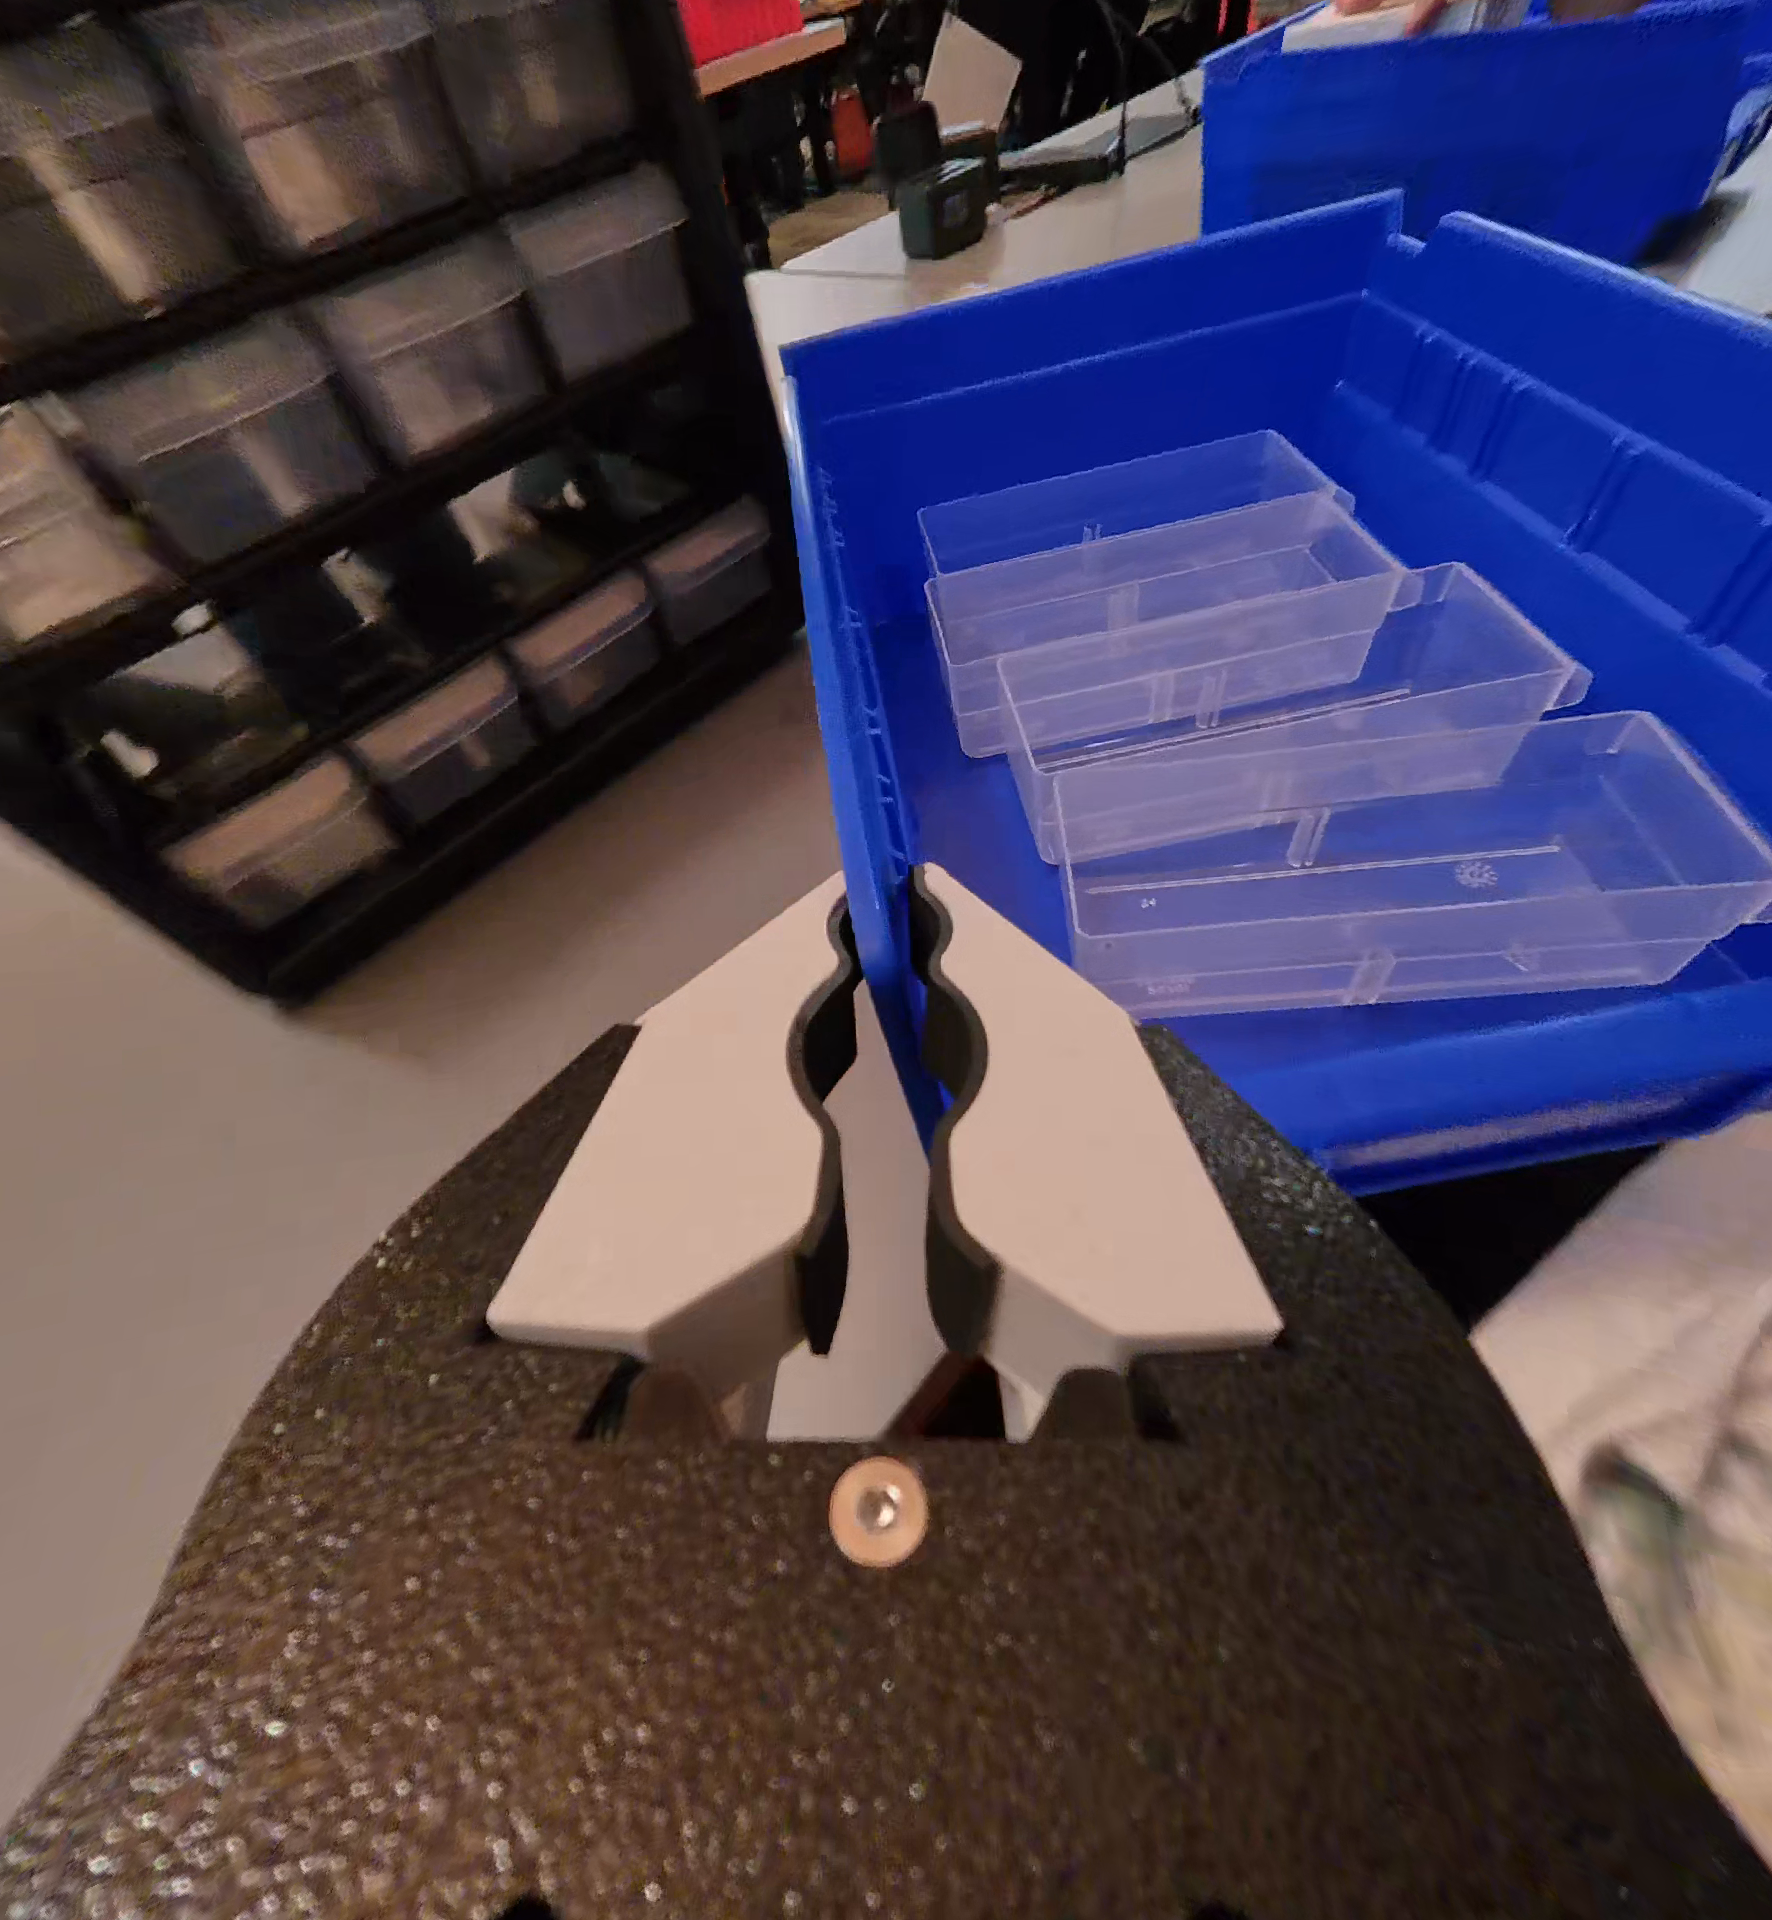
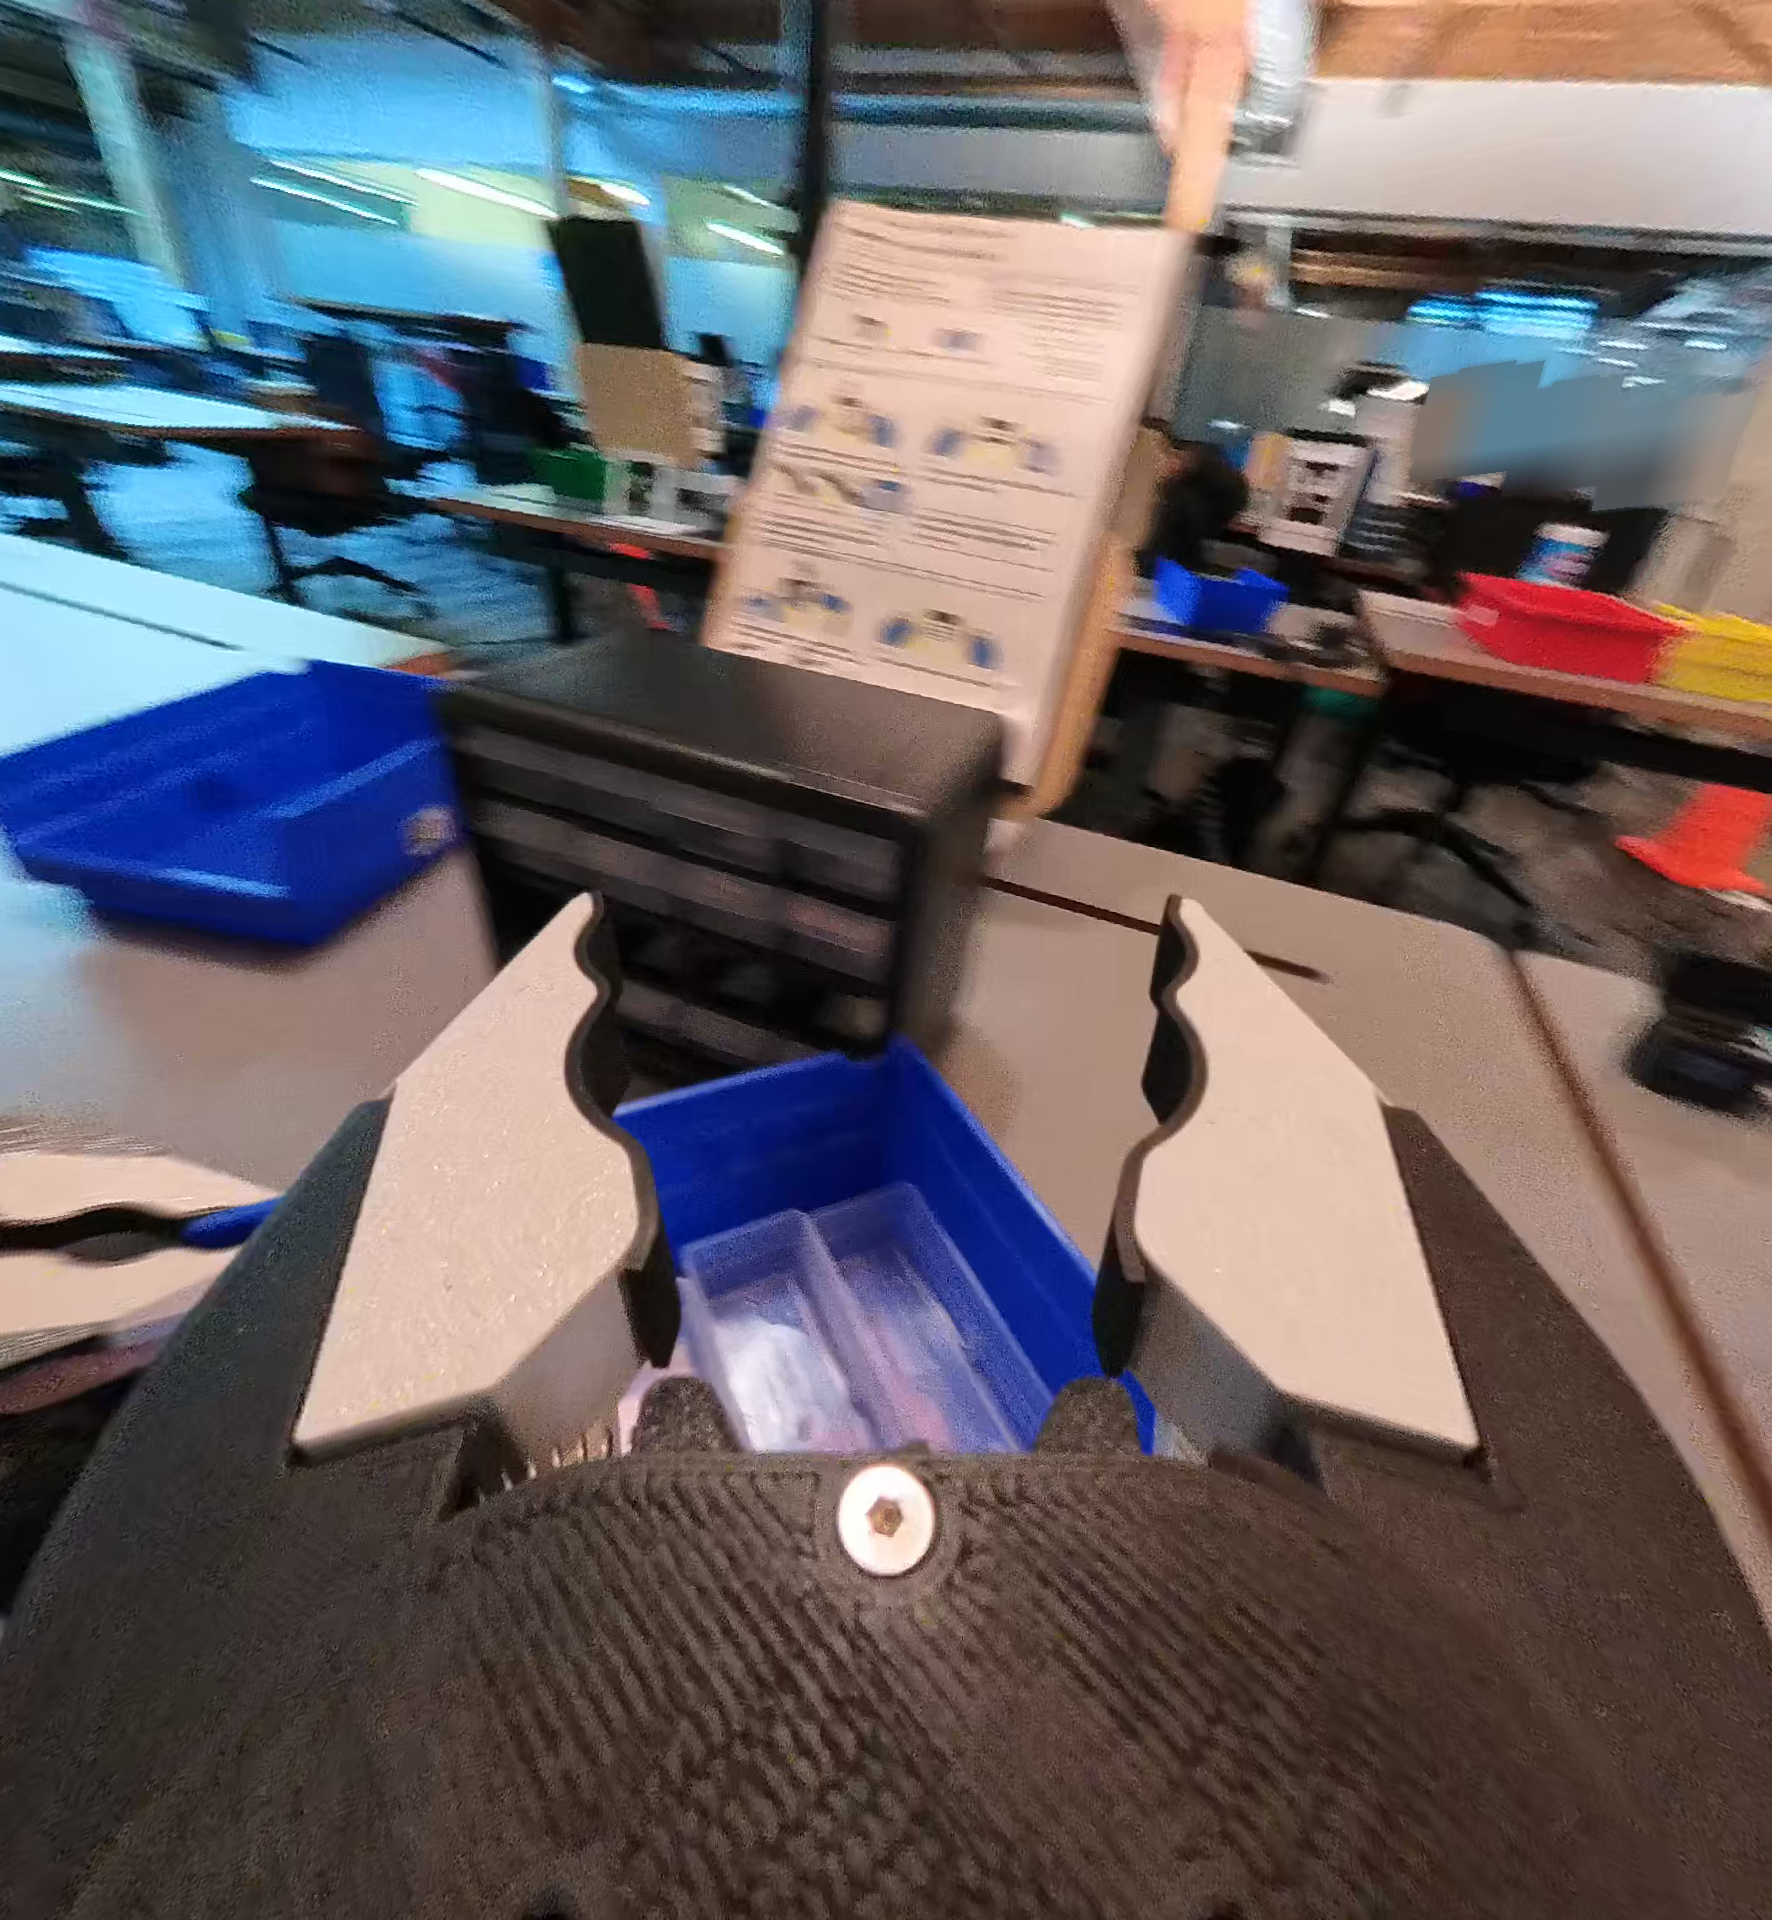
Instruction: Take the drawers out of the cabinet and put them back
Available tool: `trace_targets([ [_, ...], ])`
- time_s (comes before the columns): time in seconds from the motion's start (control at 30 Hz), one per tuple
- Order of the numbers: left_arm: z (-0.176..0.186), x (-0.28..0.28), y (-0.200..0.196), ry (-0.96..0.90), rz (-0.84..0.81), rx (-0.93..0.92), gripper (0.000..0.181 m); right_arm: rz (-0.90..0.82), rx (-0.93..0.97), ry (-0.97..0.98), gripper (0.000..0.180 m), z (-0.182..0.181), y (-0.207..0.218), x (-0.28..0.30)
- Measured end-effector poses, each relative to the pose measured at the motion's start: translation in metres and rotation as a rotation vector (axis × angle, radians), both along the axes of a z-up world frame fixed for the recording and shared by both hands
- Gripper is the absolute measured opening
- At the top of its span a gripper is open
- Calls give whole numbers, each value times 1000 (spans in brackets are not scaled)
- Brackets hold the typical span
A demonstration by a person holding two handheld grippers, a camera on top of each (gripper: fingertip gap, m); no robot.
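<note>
The black cabinet (image 1: 342,416) stands on the grey table at the left, most slots filled with clear drawers and a few slots in its lower rows open. Several clear drawers (image 1: 1381,894) lie overlapping in a blue bin (image 1: 1069,312) to its right. My left gripper (image 1: 882,894) is shut on the bin's near-left wall. My right gripper (image 2: 884,920) is open and empty, held above the bin (image 2: 965,1174) and its drawers (image 2: 861,1320), facing the cabinet (image 2: 736,831). The left gripper also shows at the left edge of the right wrist view (image 2: 82,1236).
A second blue bin (image 1: 1484,125) sits behind the first; the right wrist view shows a blue bin (image 2: 217,800) left of the cabinet. A printed board (image 2: 944,447) leans behind the cabinet. A dark small device (image 1: 944,208) is on the far table. Grey cloth (image 1: 1692,1455) is at the lower right.
</note>
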State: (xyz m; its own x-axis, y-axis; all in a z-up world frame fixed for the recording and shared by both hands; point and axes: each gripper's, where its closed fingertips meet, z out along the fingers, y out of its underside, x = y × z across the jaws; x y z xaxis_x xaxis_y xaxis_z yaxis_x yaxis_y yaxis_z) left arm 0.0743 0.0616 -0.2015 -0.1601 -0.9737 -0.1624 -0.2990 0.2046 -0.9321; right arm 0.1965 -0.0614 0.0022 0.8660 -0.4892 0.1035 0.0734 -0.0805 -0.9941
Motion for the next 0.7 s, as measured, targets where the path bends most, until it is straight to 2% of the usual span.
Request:
trace_targets([
  [0.17, -1, -68, 42, 48, 54, 10, 3, 369, 42, 87, 102, 6, 124, -116],
  [0.23, 0, -94, 62, 66, 93, 21, 3, 514, -24, 111, 104, 0, 182, -163],
  [0.3, -2, -114, 80, 61, 129, 3, 3, 587, -134, 151, 108, -15, 242, -191],
  [0.4, -2, -131, 103, 60, 157, 50, 4, 487, -150, 245, 108, -33, 331, -177],
  [0.5, -2, -137, 116, 63, 176, 8, 4, 409, -235, 392, 108, -80, 406, -156],
  [0.63, -2, -139, 122, 49, 180, 14, 4, 246, -454, 559, 112, -162, 468, -114],
  [0.7, -2, -141, 122, 44, 173, 21, 4, 237, -501, 667, 112, -189, 489, -106],
])
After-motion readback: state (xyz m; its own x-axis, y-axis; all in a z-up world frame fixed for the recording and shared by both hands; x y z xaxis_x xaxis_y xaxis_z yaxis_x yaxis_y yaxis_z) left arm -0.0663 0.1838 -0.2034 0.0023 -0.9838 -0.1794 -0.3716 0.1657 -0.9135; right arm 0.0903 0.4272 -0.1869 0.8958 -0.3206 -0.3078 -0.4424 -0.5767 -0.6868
